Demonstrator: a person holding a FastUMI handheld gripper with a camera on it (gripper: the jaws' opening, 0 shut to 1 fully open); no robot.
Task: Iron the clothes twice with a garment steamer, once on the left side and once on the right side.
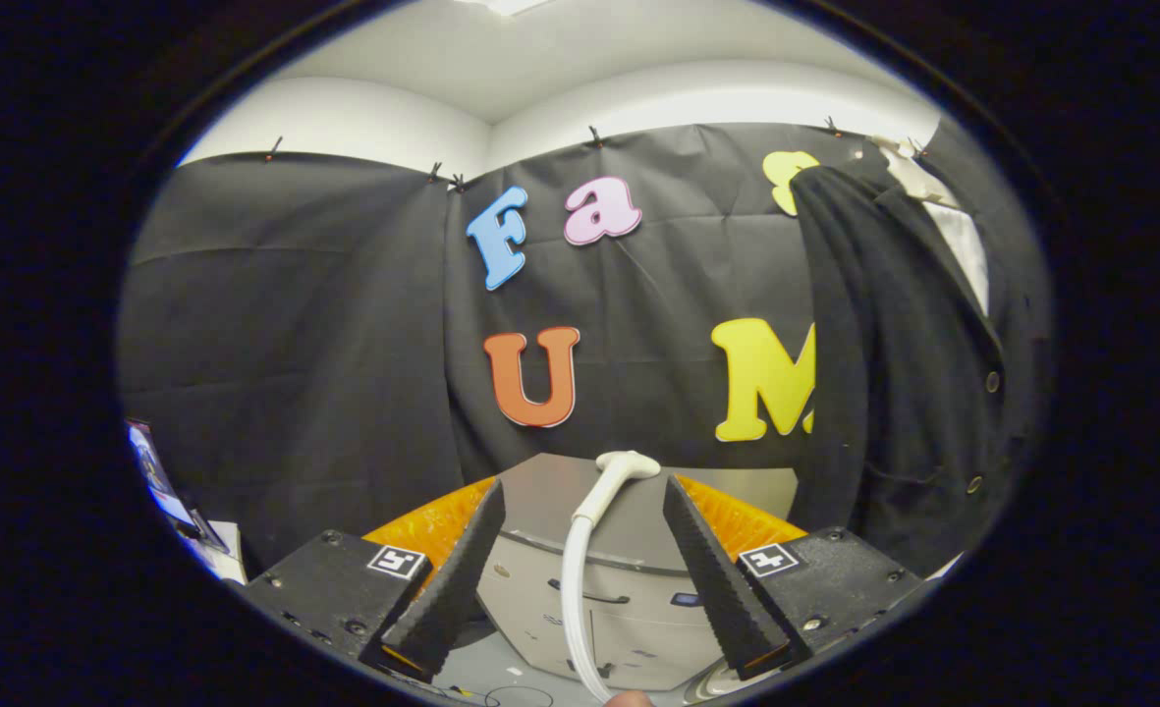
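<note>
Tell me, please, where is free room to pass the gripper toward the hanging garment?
Free: the open space before the black wall, beside the dark garment. Crowded: between the open gripper fingers, where the white steamer head and hose rise.

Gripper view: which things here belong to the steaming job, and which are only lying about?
For the job:
- white steamer head on its hose, between the open hand-held gripper fingers
- grey steamer base
- dark buttoned hanging jacket

Lying about:
- screen beside the wall

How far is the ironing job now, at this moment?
Nothing looks done yet. The tool is open, its fingers wide on either side of the steamer head, not gripping it. The head rests above the steamer base with its hose. The dark coat hangs beyond to the right, untouched. Both passes remain.
</note>
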